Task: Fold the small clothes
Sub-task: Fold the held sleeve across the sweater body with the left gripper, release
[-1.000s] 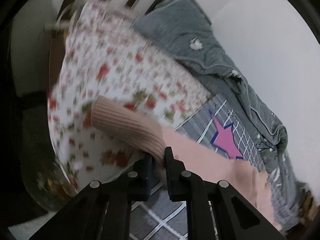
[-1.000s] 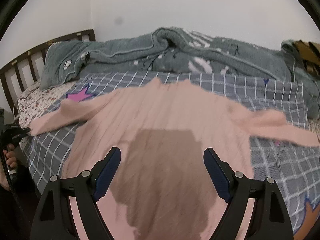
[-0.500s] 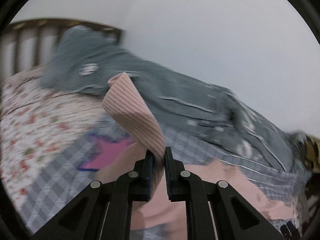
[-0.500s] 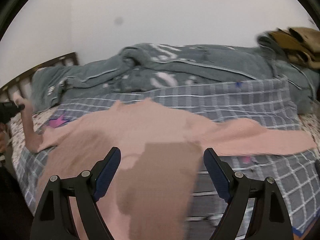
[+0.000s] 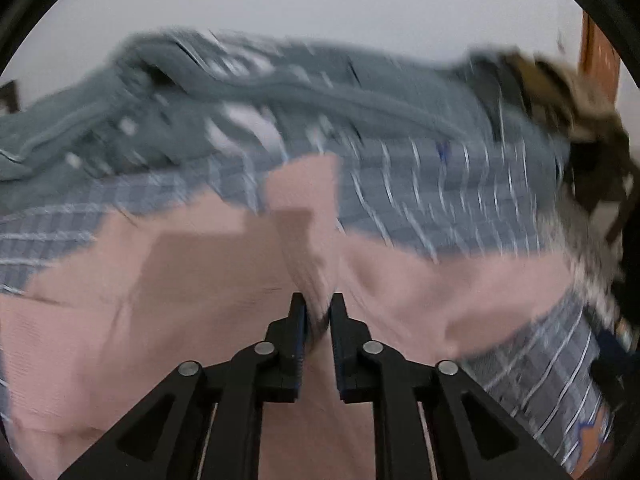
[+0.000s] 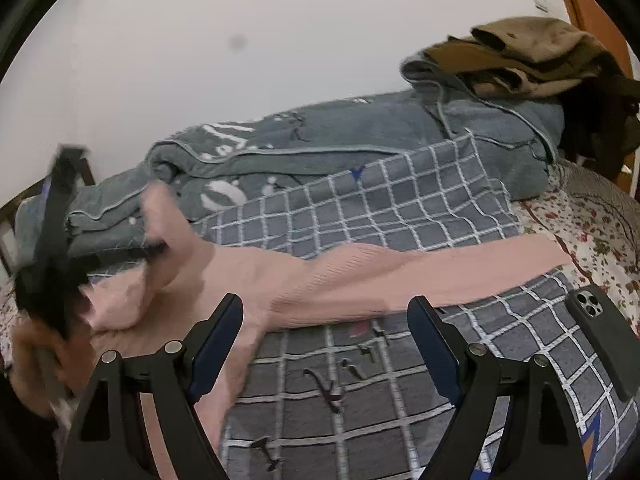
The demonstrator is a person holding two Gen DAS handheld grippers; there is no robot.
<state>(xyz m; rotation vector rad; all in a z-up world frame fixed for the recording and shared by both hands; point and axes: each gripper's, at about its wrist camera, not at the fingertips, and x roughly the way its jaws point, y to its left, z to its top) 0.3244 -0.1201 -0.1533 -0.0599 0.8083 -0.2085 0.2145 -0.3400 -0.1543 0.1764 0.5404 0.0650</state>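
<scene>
A pink ribbed sweater (image 6: 328, 280) lies spread on a grey checked blanket (image 6: 384, 208) covering the bed, its right sleeve (image 6: 480, 260) stretched flat toward the floral sheet (image 6: 596, 232). The left gripper (image 5: 318, 312) holds the left sleeve (image 5: 308, 240) above the sweater body; its jaws, nearly closed, are beginning to part, with the ribbed fabric still between them and rising from the tips toward the cuff. Seen from the right wrist, the left gripper appears as a blurred dark form at the picture's left edge with the sleeve draped from it. The right gripper (image 6: 326, 332) stands wide open over the blanket and holds nothing; the sweater's side edge passes beneath its left finger. A grey quilt (image 6: 320, 148) is bunched along the wall, with brown folded clothes (image 6: 520, 56) stacked on its far end. A dark phone (image 6: 600, 340) rests face down on the blanket near the right finger.
</scene>
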